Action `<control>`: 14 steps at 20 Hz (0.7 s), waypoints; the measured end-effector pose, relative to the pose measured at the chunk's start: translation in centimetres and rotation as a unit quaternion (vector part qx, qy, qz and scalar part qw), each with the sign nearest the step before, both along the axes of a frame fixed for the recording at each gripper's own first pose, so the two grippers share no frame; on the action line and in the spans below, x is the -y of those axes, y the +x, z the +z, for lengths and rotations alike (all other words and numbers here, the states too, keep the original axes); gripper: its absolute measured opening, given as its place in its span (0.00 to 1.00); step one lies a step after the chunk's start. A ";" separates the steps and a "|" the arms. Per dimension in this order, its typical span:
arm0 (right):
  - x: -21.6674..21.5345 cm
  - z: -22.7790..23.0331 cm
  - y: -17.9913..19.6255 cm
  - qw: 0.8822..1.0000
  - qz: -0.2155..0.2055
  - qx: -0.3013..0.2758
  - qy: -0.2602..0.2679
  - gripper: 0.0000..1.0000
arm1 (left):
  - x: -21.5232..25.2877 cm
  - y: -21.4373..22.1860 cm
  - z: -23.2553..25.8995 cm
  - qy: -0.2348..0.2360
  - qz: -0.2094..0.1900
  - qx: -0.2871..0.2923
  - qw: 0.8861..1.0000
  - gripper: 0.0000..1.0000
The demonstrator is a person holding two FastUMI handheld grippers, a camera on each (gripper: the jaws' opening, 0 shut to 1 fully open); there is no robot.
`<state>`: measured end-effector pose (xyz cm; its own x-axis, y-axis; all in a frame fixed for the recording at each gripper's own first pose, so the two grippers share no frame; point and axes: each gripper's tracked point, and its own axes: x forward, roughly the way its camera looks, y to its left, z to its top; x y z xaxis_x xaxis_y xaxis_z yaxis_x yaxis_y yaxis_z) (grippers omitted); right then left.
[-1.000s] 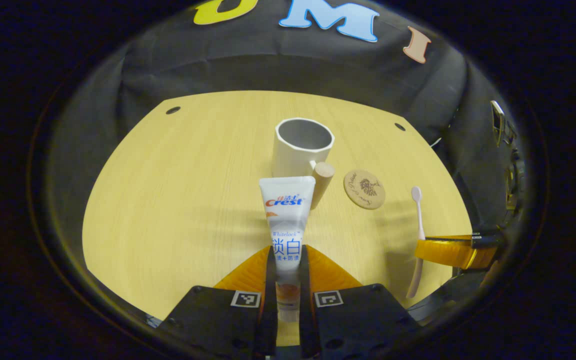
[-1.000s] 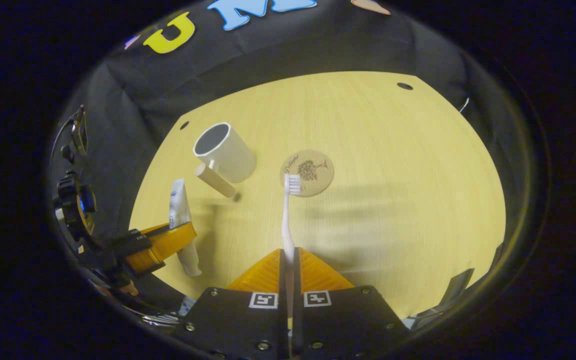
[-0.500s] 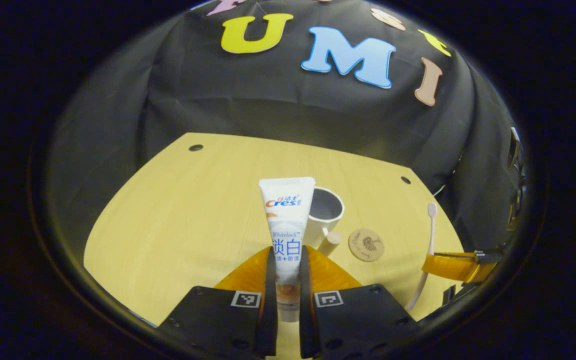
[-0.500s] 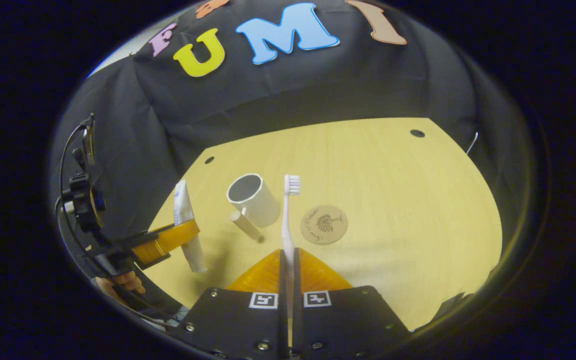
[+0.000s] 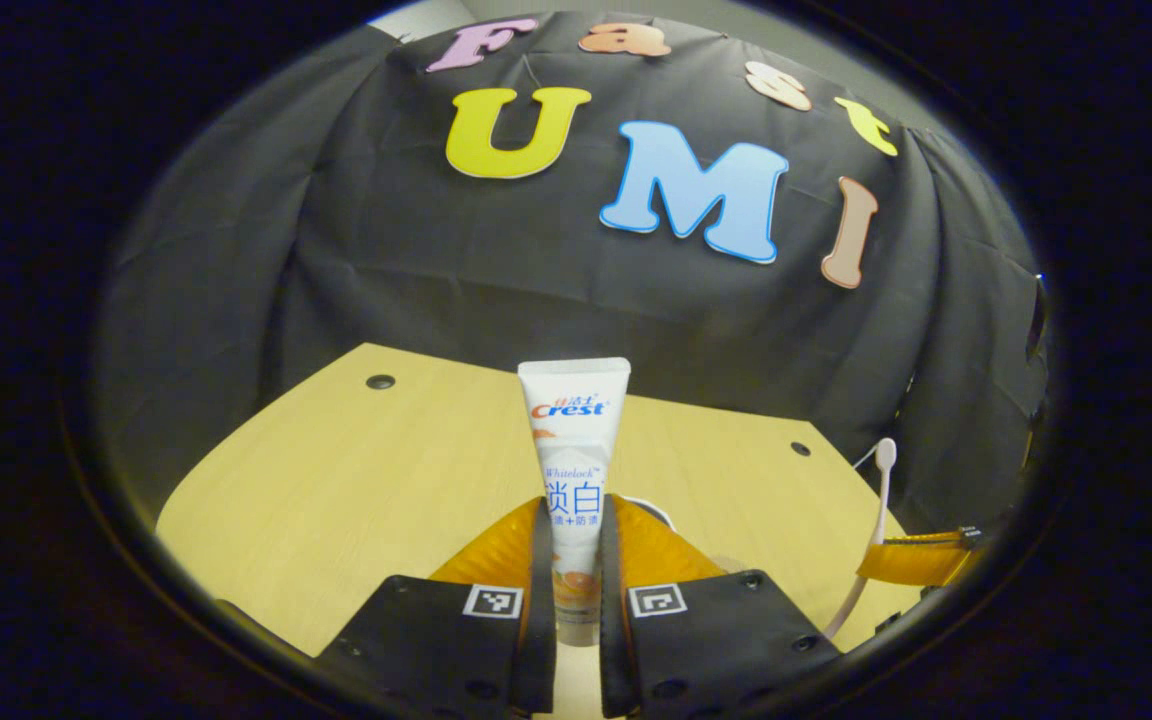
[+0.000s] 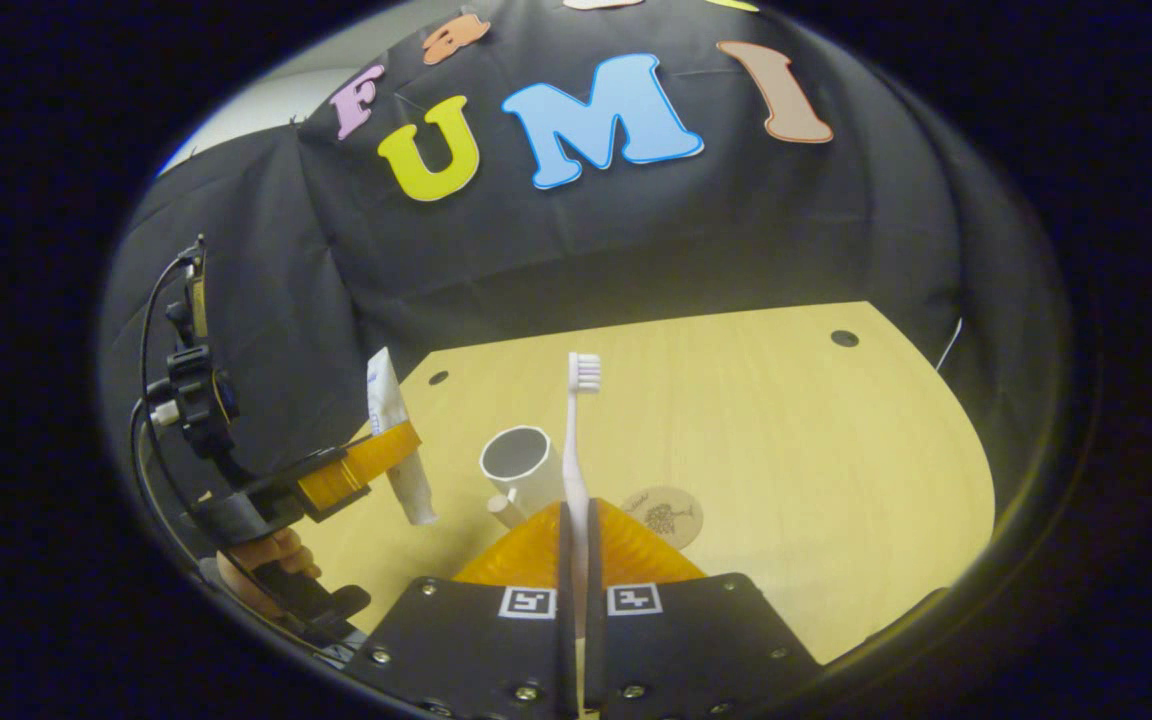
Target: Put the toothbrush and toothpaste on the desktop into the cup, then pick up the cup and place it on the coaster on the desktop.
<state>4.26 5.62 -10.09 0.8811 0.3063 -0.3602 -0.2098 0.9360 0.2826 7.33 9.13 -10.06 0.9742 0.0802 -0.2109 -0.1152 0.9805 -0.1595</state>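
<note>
left gripper (image 5: 572, 560) clamped on toothpaste tube (image 5: 573, 440), held upright off the desk (image 6: 786, 440) | right gripper (image 6: 576, 560) clamped on toothbrush (image 6: 576, 440), bristles up | cup (image 6: 521, 465) on desk just left of coaster (image 6: 664, 515)

Toothpaste (image 5: 573, 470), toothbrush (image 6: 576, 440) upright; cup (image 6: 521, 465) beside coaster (image 6: 668, 514).

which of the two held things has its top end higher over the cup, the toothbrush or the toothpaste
In the right gripper view the toothbrush, upright in the right gripper, has its bristle head above the cup. The toothpaste, tilted in the left gripper, is off to the cup's side.
</note>
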 end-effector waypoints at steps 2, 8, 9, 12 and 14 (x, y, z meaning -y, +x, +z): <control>-0.1 0.4 0.2 1.000 -0.003 0.010 0.004 0.04 | 0.2 1.2 1.6 -0.002 -0.007 0.032 0.999 0.24; -0.1 0.6 0.9 1.000 -0.011 0.014 0.012 0.04 | 2.1 5.0 4.4 0.009 -0.038 0.102 0.994 0.24; 0.0 0.6 1.0 1.000 -0.013 0.015 0.011 0.04 | 2.1 5.7 3.9 0.007 -0.043 0.104 0.994 0.24; 0.3 0.2 1.4 1.000 -0.019 0.011 0.006 0.04 | 2.7 8.6 1.7 0.010 -0.048 0.087 0.995 0.24; 0.2 0.1 1.4 1.000 -0.023 0.009 0.002 0.04 | 3.0 9.6 -0.1 0.021 -0.053 0.070 0.996 0.24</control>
